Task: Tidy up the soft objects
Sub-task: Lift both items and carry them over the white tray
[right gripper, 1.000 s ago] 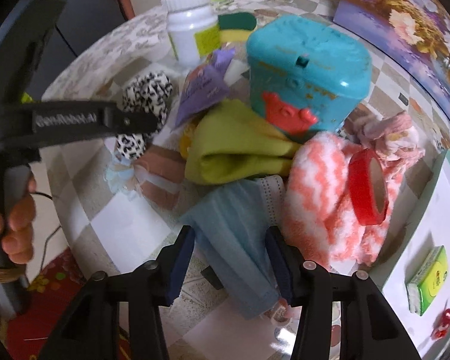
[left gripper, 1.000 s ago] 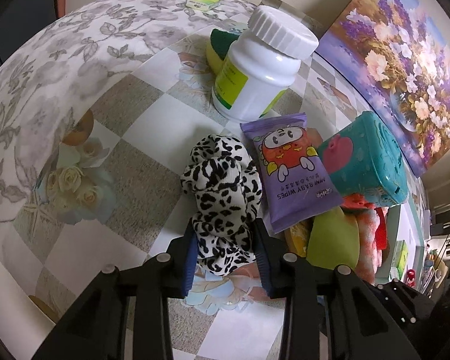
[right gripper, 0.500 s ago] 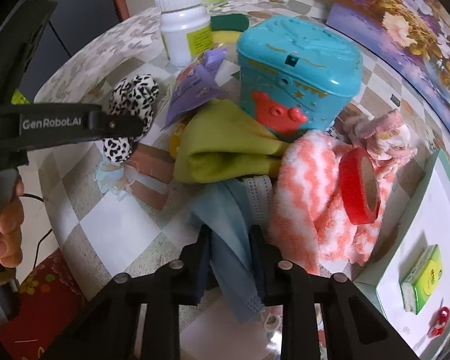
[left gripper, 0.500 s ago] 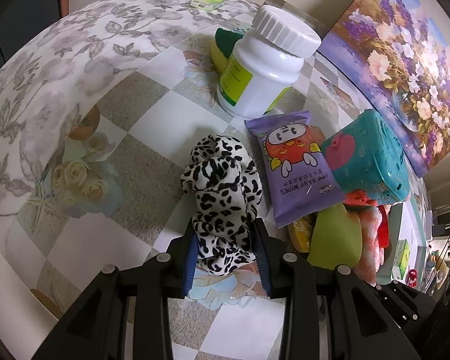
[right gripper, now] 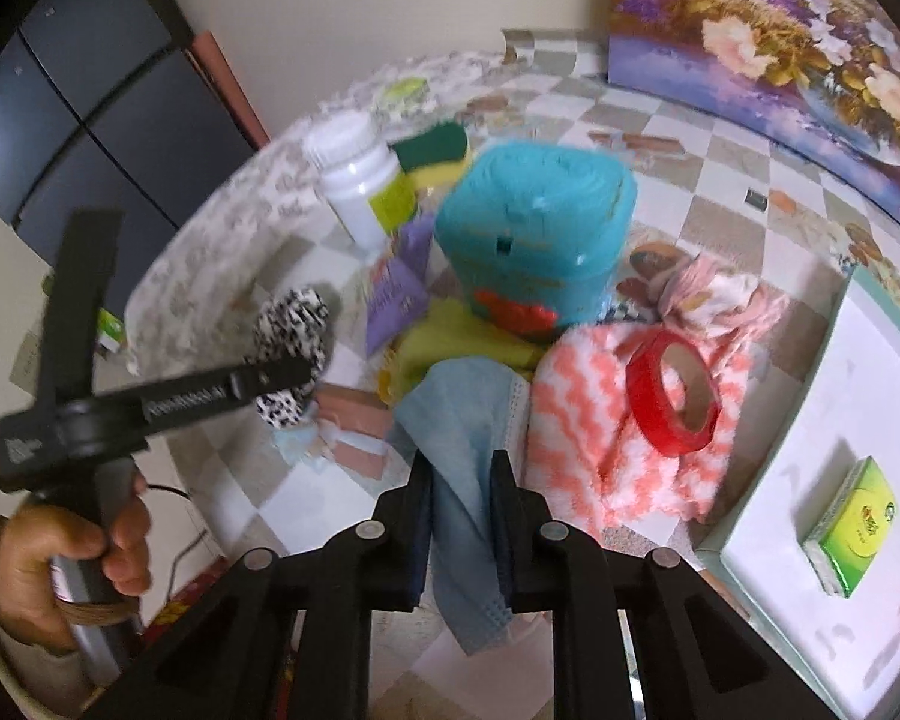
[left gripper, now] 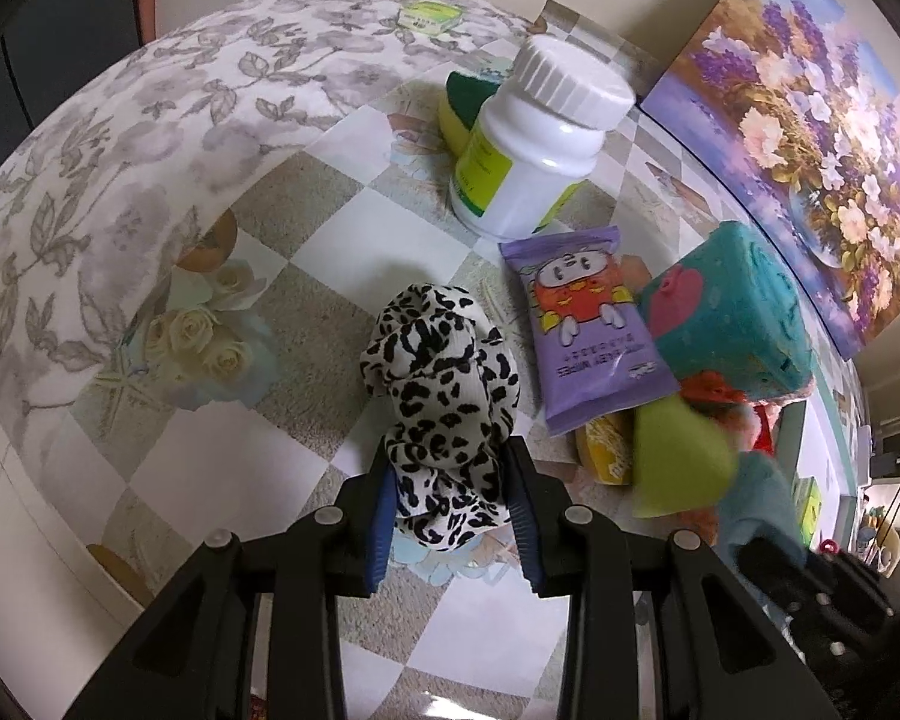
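L gripper (left gripper: 450,501) unchanged: pads pinching the black-and-white leopard-print fabric scrunchie (left gripper: 444,384) btwn jaws. R gripper (right gripper: 461,516) jaws, spread a sec ago, now clamped on the pale blue pleated face mask (right gripper: 465,420), lifting it off the pile; sorting has begun.

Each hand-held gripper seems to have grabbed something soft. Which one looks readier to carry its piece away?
Probably the right hand-held gripper: it is shut on the blue mask. The left clamps the leopard scrunchie, which seems to rest on the table.
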`<state>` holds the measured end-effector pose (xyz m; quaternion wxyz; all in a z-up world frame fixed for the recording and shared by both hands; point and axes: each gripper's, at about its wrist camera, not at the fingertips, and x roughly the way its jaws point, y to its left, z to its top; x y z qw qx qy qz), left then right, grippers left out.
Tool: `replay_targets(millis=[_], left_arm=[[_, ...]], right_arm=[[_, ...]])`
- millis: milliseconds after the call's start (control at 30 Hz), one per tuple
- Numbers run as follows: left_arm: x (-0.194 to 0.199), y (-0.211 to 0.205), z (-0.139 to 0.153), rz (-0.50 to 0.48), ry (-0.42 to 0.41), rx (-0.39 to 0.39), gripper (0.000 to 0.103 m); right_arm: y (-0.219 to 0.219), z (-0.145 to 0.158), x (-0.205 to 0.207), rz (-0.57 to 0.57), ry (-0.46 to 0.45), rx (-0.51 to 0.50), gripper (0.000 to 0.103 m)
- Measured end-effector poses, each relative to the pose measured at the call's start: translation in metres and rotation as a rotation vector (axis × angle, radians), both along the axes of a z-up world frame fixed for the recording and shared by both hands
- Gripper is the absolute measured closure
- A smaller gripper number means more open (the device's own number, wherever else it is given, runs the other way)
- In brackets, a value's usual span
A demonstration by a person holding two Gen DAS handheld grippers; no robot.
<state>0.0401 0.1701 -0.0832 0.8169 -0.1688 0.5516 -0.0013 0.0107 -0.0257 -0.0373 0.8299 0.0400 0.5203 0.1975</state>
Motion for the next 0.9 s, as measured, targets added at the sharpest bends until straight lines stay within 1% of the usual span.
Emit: replay_targets(millis=[267, 400, 533, 633, 700, 900], left_arm=[[-0.008, -0.007, 0.025, -0.009, -0.043, 0.017, 0.069], [-0.012, -0.016, 0.048, -0.032, -0.086, 0.029, 0.069], [-0.013, -0.033, 0.073, -0.068, -0.136, 0.038, 0.069], [-0.013, -0.05, 0.091, -0.1, -0.171, 0.046, 0.069], [-0.013, -0.064, 0.102, -0.127, -0.191, 0.05, 0.069], [-0.012, -0.114, 0.121, -0.218, -0.23, 0.066, 0.068]], right_arm=[[-0.02, 0.042, -0.015, -0.047, -0.105, 0.114, 0.085], [-0.031, 0.061, -0.022, -0.078, -0.163, 0.148, 0.085], [-0.046, 0.075, -0.026, -0.123, -0.202, 0.172, 0.085], [-0.062, 0.081, -0.028, -0.179, -0.229, 0.158, 0.085], [-0.078, 0.084, -0.029, -0.24, -0.241, 0.154, 0.085], [-0.13, 0.084, -0.027, -0.424, -0.236, 0.132, 0.085]])
